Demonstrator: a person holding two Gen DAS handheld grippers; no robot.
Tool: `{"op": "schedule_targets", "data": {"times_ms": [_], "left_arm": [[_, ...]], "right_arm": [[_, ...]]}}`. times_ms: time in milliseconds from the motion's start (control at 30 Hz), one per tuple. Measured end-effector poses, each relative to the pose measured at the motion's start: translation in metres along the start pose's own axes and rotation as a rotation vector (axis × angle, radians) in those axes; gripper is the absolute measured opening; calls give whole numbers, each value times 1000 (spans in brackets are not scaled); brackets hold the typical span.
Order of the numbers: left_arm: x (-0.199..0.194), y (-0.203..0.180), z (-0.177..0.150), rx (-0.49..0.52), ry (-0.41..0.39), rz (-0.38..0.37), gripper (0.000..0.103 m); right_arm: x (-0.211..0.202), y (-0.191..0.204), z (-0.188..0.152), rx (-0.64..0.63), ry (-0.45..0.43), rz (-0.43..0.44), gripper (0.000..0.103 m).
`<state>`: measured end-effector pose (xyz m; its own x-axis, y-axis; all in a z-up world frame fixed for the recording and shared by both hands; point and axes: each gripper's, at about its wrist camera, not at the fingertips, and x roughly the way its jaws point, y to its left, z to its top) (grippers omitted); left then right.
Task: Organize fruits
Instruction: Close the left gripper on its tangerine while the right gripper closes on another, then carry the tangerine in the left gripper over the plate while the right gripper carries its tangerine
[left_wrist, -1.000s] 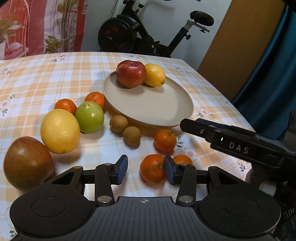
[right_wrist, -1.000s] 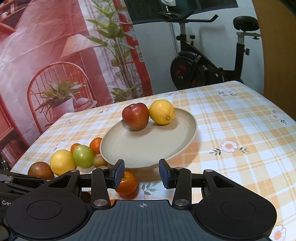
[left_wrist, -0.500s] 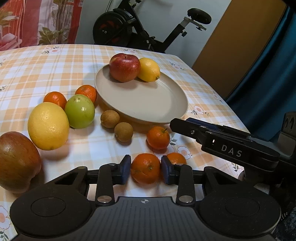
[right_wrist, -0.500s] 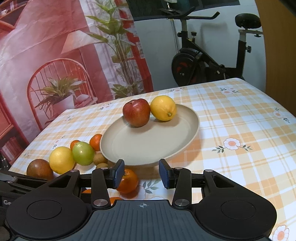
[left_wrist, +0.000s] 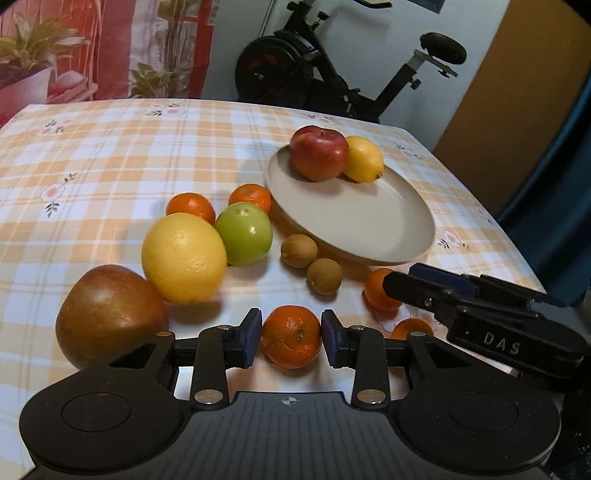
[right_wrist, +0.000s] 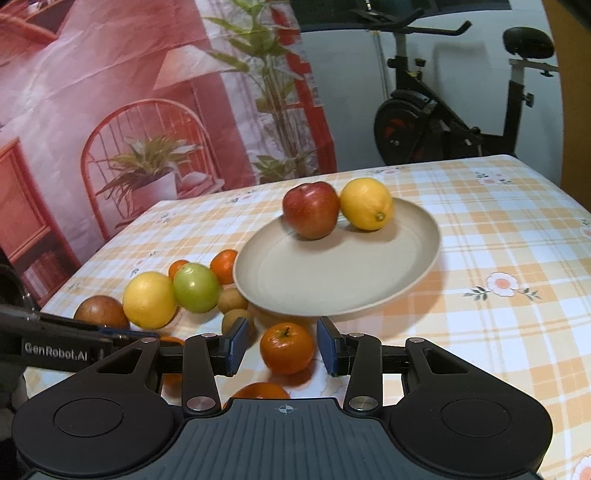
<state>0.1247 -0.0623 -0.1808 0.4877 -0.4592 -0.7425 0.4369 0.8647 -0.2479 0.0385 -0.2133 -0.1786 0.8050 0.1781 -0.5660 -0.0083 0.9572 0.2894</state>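
My left gripper (left_wrist: 291, 341) is shut on a mandarin (left_wrist: 291, 341) low over the checked tablecloth, both blue pads pressing its sides. My right gripper (right_wrist: 283, 345) stands open around a second mandarin (right_wrist: 287, 348), with a gap on each side. In the left wrist view, that gripper (left_wrist: 406, 278) reaches in from the right beside this mandarin (left_wrist: 378, 293). A beige plate (left_wrist: 369, 236) beyond holds a red apple (left_wrist: 318, 153) and a lemon (left_wrist: 364, 158). A third mandarin (left_wrist: 412, 328) lies under the right gripper's arm.
Left of the plate lie a green apple (left_wrist: 243, 233), a big yellow citrus (left_wrist: 184, 258), a brown-red fruit (left_wrist: 110, 314), two small brown fruits (left_wrist: 299, 251) and two mandarins (left_wrist: 190, 207). An exercise bike (left_wrist: 332, 74) stands behind the table. The table edge (left_wrist: 517, 258) runs close on the right.
My left jaws have closed onto the mandarin that lay between them. The right gripper has shifted so its mandarin, earlier by the left finger, now sits between both fingers.
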Motion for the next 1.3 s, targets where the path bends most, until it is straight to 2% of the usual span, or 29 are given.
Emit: {"op": "schedule_targets", "data": {"times_ms": [667,1067,1300], "left_arm": [[1,-2,-2,15,-17,14,38],[-14,-10,5,35,-87,2,38],[-21,-18,34,93,-164,9,38]], "right_arm": [[12,-4,-5,18,56,5,32],[-9,-1,4,13,-24,10,32],[-16,-11,16,17,-69,-18,32]]}}
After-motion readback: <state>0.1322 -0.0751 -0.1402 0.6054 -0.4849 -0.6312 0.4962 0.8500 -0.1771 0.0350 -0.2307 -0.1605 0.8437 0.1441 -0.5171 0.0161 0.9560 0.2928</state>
